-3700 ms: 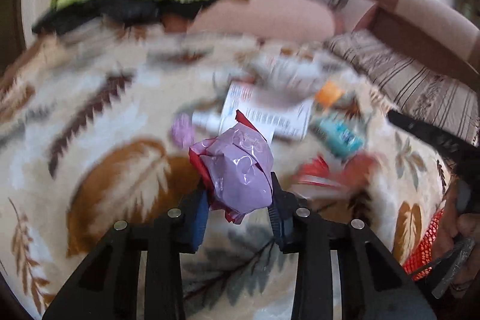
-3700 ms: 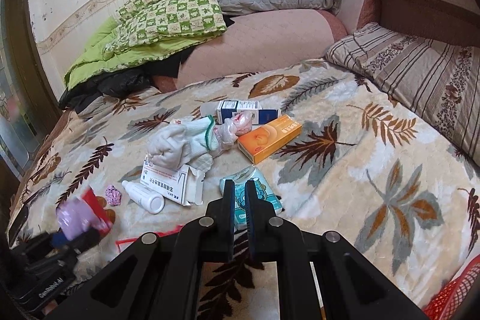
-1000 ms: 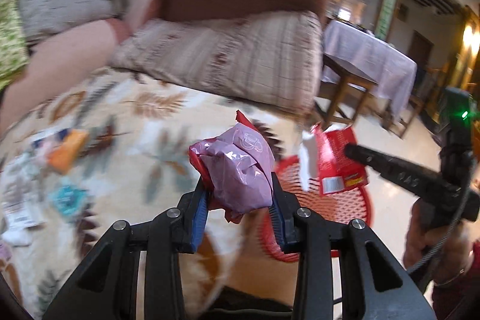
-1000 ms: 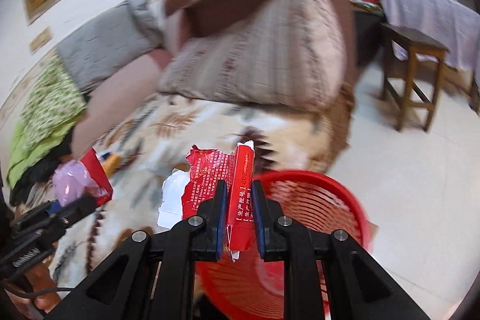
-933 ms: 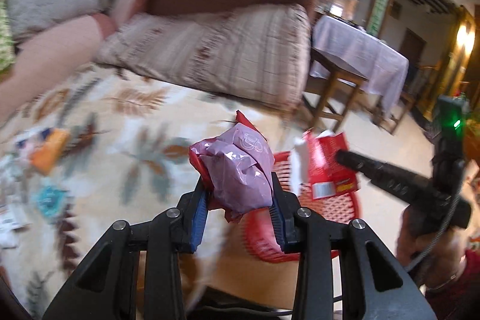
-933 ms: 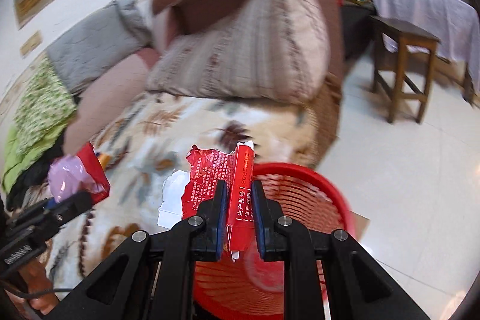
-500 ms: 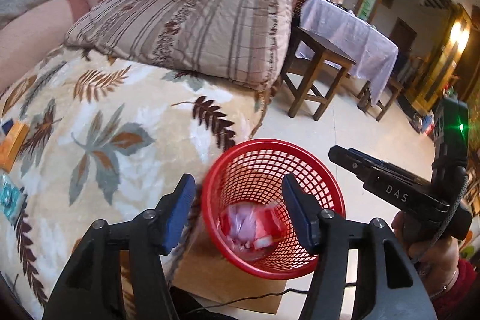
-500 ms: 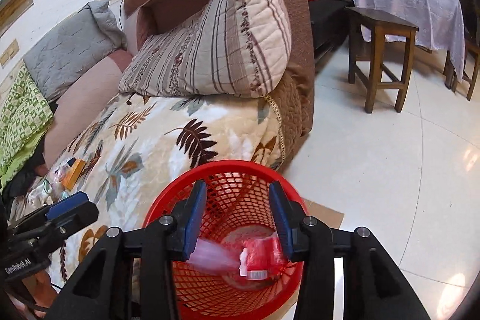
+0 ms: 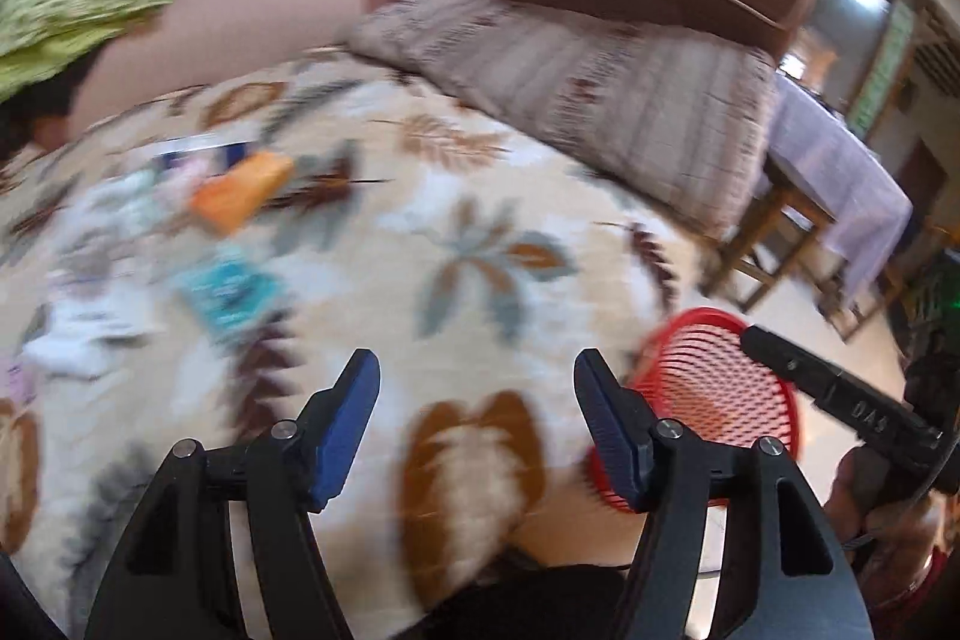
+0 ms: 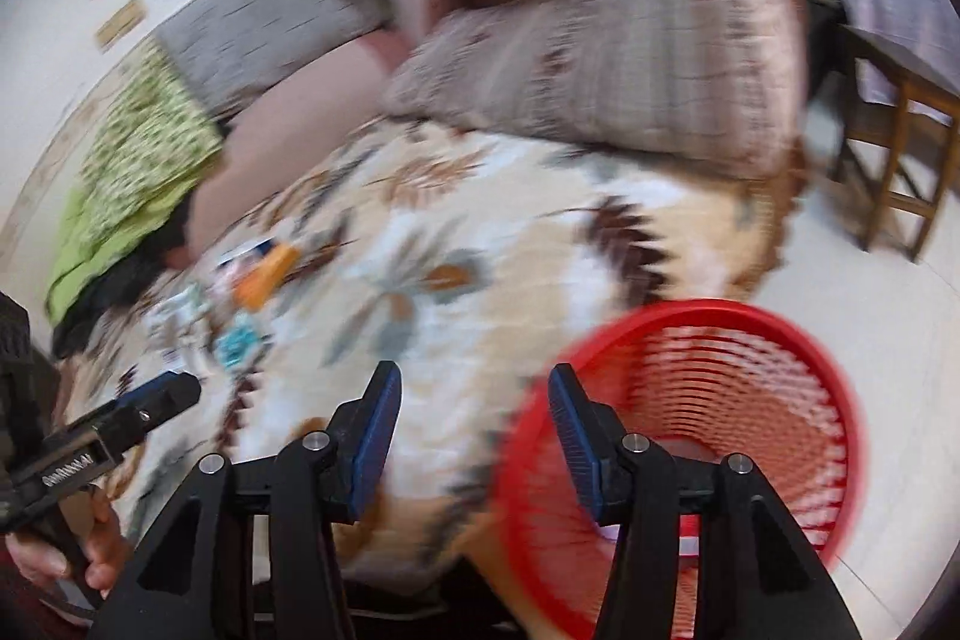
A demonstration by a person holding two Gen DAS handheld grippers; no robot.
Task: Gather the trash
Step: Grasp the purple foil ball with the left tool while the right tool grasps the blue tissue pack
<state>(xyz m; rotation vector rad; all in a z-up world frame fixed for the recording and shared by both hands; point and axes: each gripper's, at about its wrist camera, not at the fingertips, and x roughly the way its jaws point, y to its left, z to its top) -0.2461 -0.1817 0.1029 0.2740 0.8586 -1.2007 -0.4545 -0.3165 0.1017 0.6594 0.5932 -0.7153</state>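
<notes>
Both my grippers, left (image 9: 477, 424) and right (image 10: 474, 436), fingers wide, empty. Red basket (image 10: 840, 376) on floor off bed corner. Remaining trash: orange box (image 9: 243, 190), teal packet (image 9: 231, 292) mid-bed (image 9: 480, 196). Risk: blurred view, fast swing, misjudged grab snagging blanket.

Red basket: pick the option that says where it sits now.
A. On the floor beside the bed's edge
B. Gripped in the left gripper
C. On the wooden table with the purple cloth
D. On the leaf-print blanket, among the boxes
A. The red basket stands on the pale floor by the edge of the leaf-print blanket, and the left gripper is open and holds nothing.
</notes>
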